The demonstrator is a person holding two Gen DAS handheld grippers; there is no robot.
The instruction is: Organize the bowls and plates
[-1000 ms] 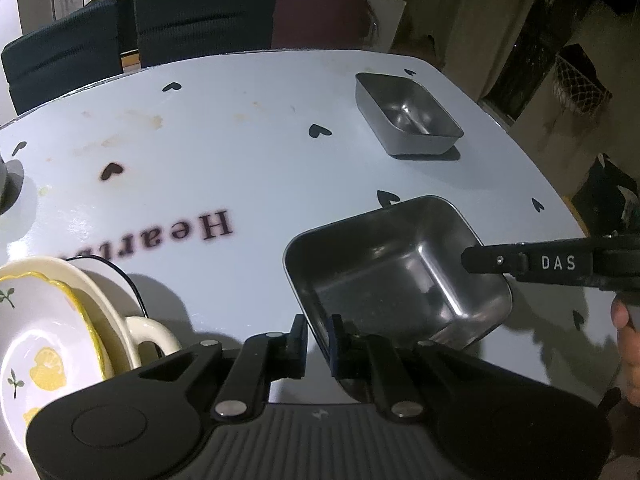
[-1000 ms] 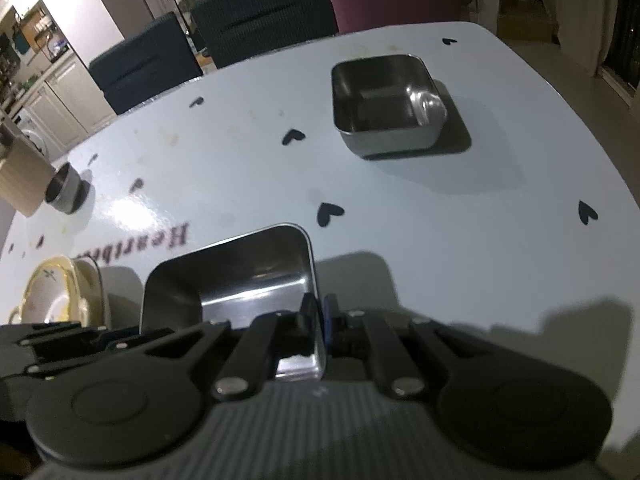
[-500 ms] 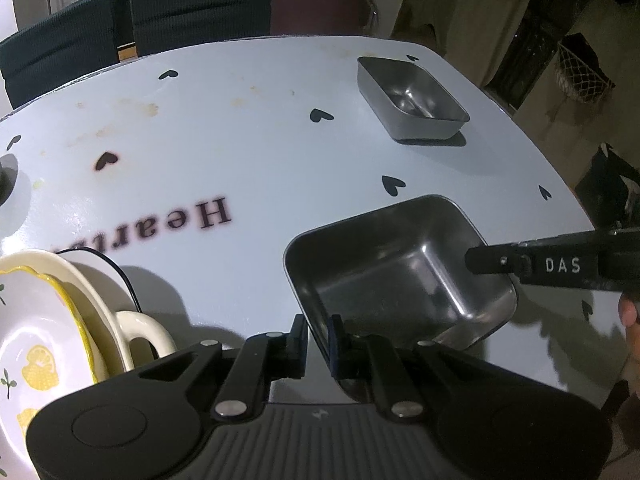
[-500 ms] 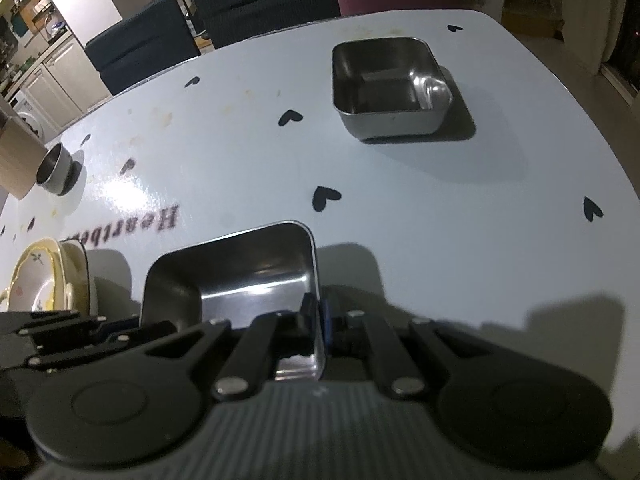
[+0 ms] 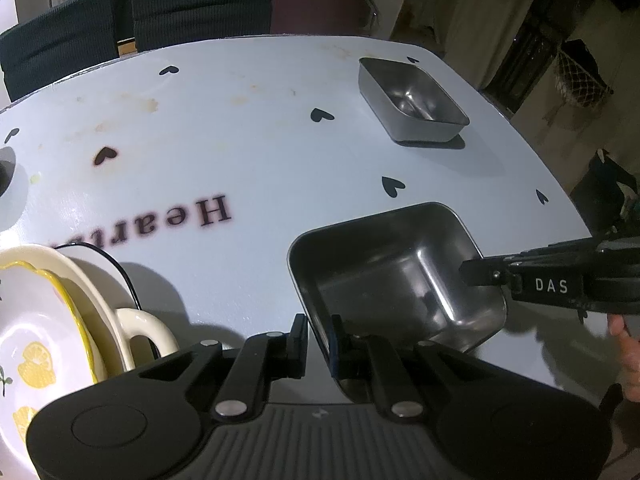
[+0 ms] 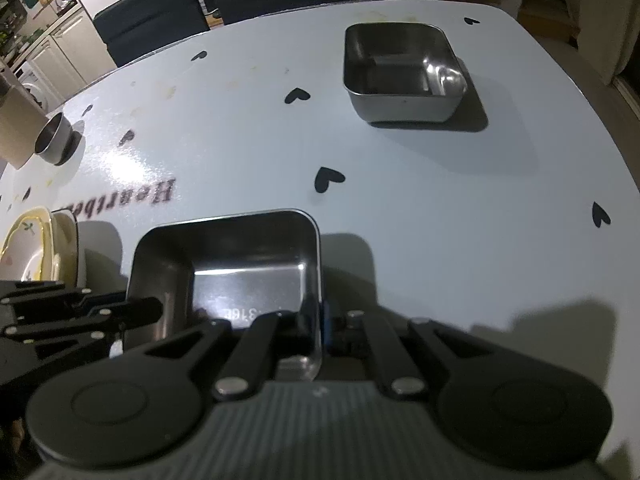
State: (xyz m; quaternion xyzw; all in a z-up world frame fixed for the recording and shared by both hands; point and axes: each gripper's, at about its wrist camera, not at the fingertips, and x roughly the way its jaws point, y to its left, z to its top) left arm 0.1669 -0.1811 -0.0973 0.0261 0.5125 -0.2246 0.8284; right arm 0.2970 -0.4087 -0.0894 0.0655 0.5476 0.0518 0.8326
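A rectangular steel tray (image 5: 392, 276) sits low over the pale table (image 5: 240, 140) and is held from both sides. My left gripper (image 5: 318, 332) is shut on its near-left wall. My right gripper (image 6: 320, 320) is shut on the opposite wall, and its fingers (image 5: 480, 272) reach in from the right in the left wrist view. The same tray (image 6: 240, 264) fills the lower middle of the right wrist view, with the left gripper (image 6: 156, 308) at its left wall. I cannot tell whether the tray touches the table. A second steel tray (image 6: 400, 68) stands at the far right.
A stack of cream plates and bowls with lemon prints (image 5: 40, 320) stands near the left of the held tray. A small steel cup (image 6: 54, 140) and a cardboard box (image 6: 12, 128) are at the far left. Dark chairs (image 5: 200, 0) line the far table edge.
Both grips on the tray have held. The right wrist view has tipped slightly, so the far tray sits a little higher in it. The left view is almost unchanged.
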